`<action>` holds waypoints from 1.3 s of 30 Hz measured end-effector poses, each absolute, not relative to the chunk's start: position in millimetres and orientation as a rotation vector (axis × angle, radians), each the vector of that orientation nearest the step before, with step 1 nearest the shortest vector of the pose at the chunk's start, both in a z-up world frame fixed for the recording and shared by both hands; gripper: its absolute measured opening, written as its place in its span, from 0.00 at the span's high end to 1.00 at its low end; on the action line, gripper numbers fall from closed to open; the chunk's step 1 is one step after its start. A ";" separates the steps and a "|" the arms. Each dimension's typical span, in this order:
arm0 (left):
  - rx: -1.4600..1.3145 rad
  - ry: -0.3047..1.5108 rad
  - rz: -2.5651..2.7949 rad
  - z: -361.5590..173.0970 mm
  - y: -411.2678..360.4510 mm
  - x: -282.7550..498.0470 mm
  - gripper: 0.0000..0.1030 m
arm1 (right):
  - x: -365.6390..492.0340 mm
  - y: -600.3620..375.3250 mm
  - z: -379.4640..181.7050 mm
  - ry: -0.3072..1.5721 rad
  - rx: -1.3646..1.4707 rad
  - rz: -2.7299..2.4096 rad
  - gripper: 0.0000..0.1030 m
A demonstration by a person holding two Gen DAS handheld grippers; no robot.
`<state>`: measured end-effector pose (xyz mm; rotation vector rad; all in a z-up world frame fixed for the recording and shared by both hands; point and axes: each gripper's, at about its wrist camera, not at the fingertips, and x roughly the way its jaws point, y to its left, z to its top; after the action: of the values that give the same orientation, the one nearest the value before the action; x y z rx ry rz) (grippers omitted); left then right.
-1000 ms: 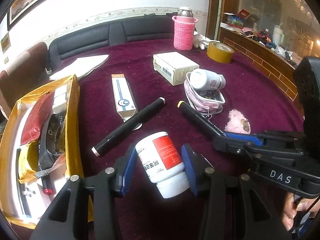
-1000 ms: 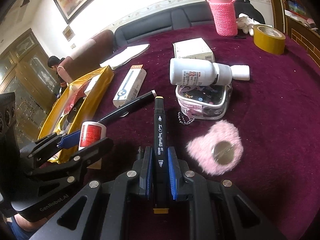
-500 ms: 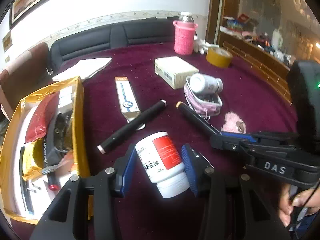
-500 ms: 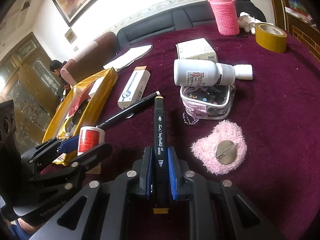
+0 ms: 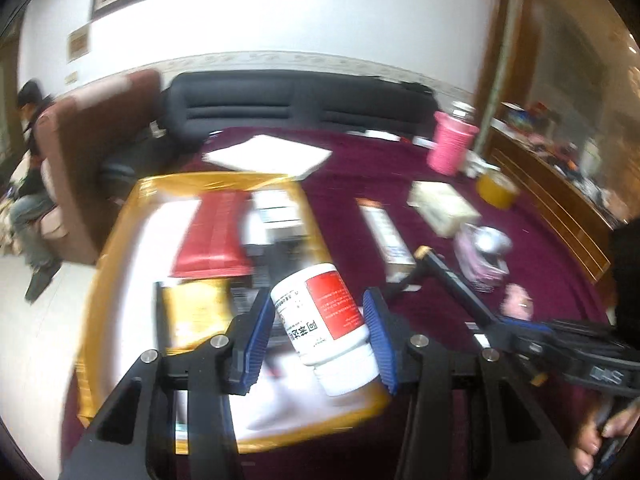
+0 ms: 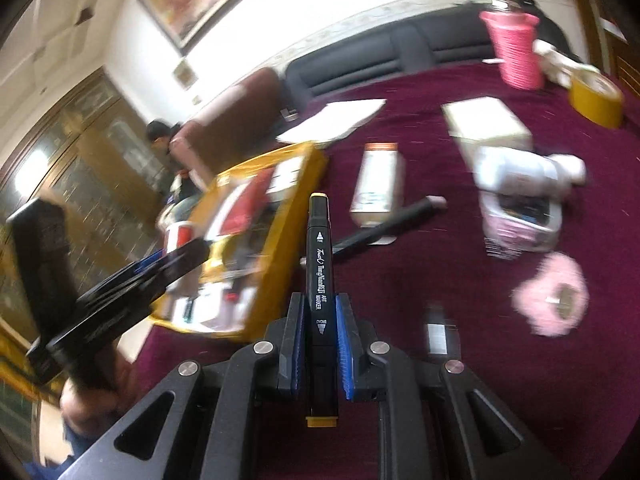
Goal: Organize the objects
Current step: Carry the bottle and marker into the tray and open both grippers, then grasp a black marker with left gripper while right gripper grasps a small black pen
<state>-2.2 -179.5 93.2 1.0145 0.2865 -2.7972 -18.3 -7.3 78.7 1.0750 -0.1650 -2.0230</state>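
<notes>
The maroon table (image 6: 500, 380) is still well littered, so I judge the tidying somewhere in the middle. The yellow box (image 5: 108, 264) at its left side already holds a good deal: a red packet (image 5: 214, 236), a golden packet (image 5: 196, 312), some dark and white items too blurred to name.

Left out on the cloth are a stack of white paper (image 5: 268, 156), a pink knitted bottle sleeve (image 6: 514, 48), a roll of yellow tape (image 6: 596, 98), a white carton (image 6: 486, 124), a narrow toothpaste-style box (image 6: 378, 182), a white bottle (image 6: 524, 172) lying on top of a clear pouch (image 6: 520, 224), a black pen (image 6: 384, 230), and a pink fluffy brooch (image 6: 554, 304). All of that remains to be put away, as I read it.

My left claw (image 5: 320, 334) is clenched on a white pill bottle (image 5: 324, 320) with a red label, cap end toward me, and it hangs above the near part of the yellow box. My right claw (image 6: 318, 350) is clamped tight on a black art marker (image 6: 319, 280), tip pointing forward, over the cloth just beside the box's right wall. Both things look about ready to be dropped in, and neither is in yet.
</notes>
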 end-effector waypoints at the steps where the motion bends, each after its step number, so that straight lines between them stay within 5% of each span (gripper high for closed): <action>1: 1.012 0.310 -2.771 91.9 -194.8 0.7 0.56 | -12.9 -21.2 82.2 -0.138 1.068 -2.005 0.83; 10: 1.064 0.484 -2.584 66.1 -302.9 11.2 0.56 | 14.7 -138.2 74.1 0.011 1.091 -1.856 0.83; 23: 1.044 0.537 -2.585 54.1 -321.5 14.8 0.57 | 26.5 -219.6 42.3 0.170 1.115 -1.868 0.82; 31: 1.044 0.552 -2.605 59.6 -312.0 16.2 0.38 | 27.1 -187.2 58.5 0.125 1.057 -1.875 0.82; 39: 1.046 0.402 -2.707 83.6 -268.2 12.5 0.37 | -8.3 -81.9 68.4 0.029 1.074 -2.012 0.82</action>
<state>12.5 -268.2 83.6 1.0456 0.4017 -2.7072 -8.3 -81.9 68.4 1.0737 0.0291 -2.0120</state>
